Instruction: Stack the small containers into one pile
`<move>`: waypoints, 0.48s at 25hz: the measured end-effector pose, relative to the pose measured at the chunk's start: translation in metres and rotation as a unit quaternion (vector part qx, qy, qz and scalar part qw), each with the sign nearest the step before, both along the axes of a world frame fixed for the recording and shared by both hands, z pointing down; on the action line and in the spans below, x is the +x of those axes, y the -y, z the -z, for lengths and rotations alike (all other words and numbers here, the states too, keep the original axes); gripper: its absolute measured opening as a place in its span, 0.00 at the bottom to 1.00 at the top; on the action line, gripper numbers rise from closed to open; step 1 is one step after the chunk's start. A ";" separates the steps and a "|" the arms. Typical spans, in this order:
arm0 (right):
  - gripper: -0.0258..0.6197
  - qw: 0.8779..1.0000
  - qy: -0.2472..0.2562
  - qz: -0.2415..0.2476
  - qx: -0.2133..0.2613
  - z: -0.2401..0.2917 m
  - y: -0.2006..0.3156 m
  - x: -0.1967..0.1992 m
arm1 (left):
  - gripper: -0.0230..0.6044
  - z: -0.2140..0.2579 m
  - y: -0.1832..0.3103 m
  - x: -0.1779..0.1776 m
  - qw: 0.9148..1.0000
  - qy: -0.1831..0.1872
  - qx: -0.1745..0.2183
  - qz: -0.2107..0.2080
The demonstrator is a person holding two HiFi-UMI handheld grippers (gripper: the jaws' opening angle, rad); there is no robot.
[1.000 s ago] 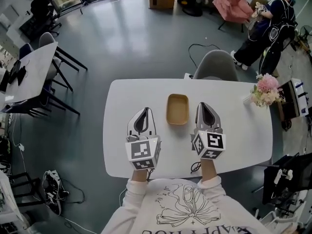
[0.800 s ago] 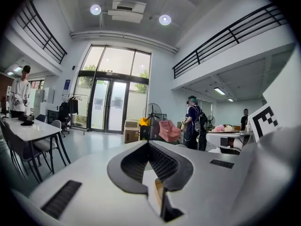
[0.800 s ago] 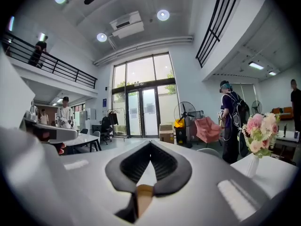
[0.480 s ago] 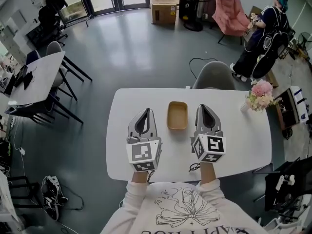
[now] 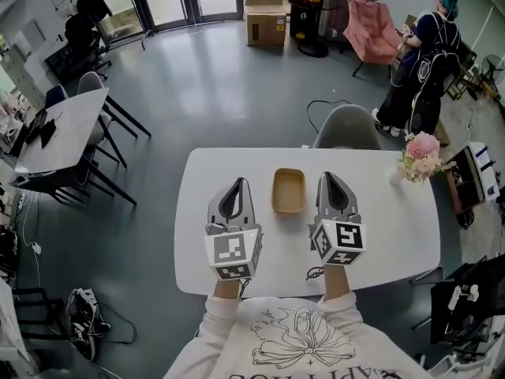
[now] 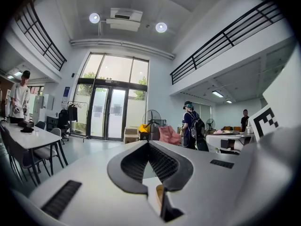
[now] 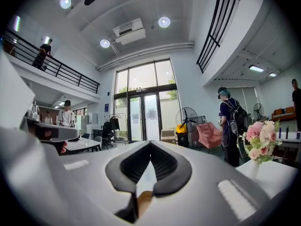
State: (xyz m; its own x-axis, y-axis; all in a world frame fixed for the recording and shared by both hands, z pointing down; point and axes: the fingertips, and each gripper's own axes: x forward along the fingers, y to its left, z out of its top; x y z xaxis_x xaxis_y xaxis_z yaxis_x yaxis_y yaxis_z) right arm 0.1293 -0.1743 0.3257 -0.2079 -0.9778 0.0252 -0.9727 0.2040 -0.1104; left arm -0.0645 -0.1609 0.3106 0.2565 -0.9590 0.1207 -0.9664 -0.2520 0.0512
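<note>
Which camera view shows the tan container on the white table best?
The head view: the tan container is seen whole, from above. The left and right gripper views each show only a tan sliver low between the jaws, probably its edge.

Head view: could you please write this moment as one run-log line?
left gripper: shut, empty | right gripper: shut, empty | tan container: on white table between grippers, untouched

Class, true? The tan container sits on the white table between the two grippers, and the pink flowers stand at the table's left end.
No: the head view shows the pink flowers at the table's right end. The rest holds.
</note>
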 end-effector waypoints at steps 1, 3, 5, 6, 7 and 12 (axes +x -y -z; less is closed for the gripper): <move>0.06 1.000 0.000 0.000 0.000 0.000 0.000 -0.001 | 0.05 0.000 0.000 0.000 1.000 0.000 0.000 -0.001; 0.06 1.000 -0.002 0.000 0.001 0.001 0.000 -0.003 | 0.05 0.000 0.001 -0.001 1.000 -0.001 -0.002 -0.002; 0.06 1.000 -0.002 0.001 0.001 0.002 0.000 -0.005 | 0.05 -0.001 0.001 -0.001 1.000 -0.003 -0.005 -0.004; 0.06 1.000 -0.003 0.001 0.001 0.002 0.000 -0.005 | 0.05 -0.001 0.001 -0.001 1.000 -0.004 -0.006 -0.005; 0.06 1.000 -0.004 0.001 0.000 0.001 0.000 -0.004 | 0.05 -0.002 0.001 0.001 1.000 -0.004 -0.007 -0.006; 0.06 1.000 -0.007 0.003 -0.002 -0.001 -0.002 -0.001 | 0.05 -0.002 -0.001 0.007 1.000 -0.003 -0.006 -0.008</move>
State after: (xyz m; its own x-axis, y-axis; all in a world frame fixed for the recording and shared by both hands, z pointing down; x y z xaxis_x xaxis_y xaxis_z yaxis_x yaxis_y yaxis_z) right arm 0.1280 -0.1719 0.3263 -0.2136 -0.9764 0.0312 -0.9729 0.2097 -0.0978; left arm -0.0579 -0.1595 0.3125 0.2730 -0.9531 0.1307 -0.9618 -0.2673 0.0593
